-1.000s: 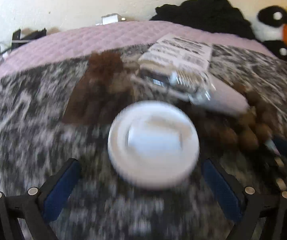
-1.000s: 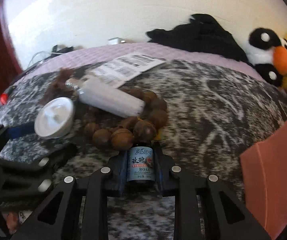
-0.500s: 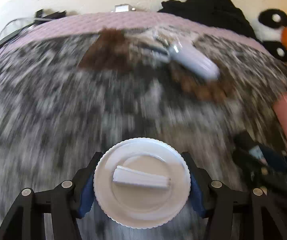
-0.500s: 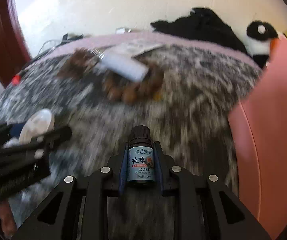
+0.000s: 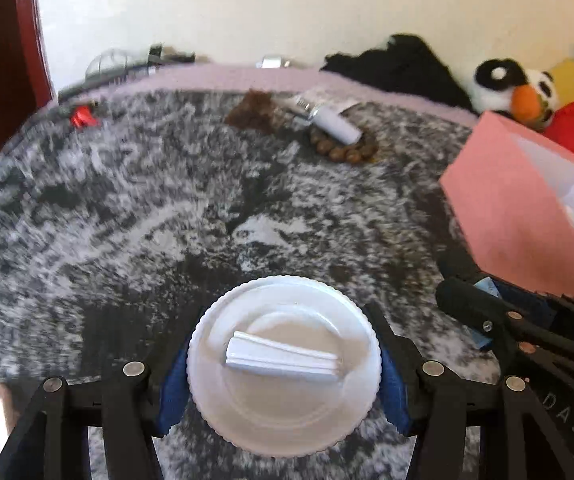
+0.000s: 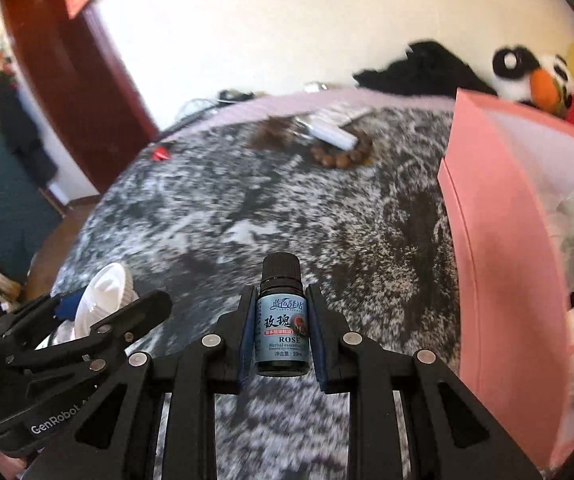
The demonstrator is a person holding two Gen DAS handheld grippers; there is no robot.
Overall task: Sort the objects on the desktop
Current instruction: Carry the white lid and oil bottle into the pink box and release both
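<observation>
Looking along the left gripper (image 5: pixel 283 372), its blue-padded fingers (image 5: pixel 173 390) pinch a round white lid (image 5: pixel 283 374) by its ribbed rim, held above the grey-and-white mottled bed cover (image 5: pixel 167 220). Far back lie a white tube (image 5: pixel 337 126) across a bead bracelet (image 5: pixel 343 151), and a pink box (image 5: pixel 507 208) stands open at the right, next to the right gripper (image 5: pixel 483 312).

From the right wrist, the right gripper's (image 6: pixel 281 334) fingers (image 6: pixel 247 336) clamp a small dark rose oil bottle (image 6: pixel 281 320) upright by its blue label, close to the pink box's (image 6: pixel 499 264) near wall. The left gripper (image 6: pixel 87 332) with the lid (image 6: pixel 101 294) shows at lower left.
</observation>
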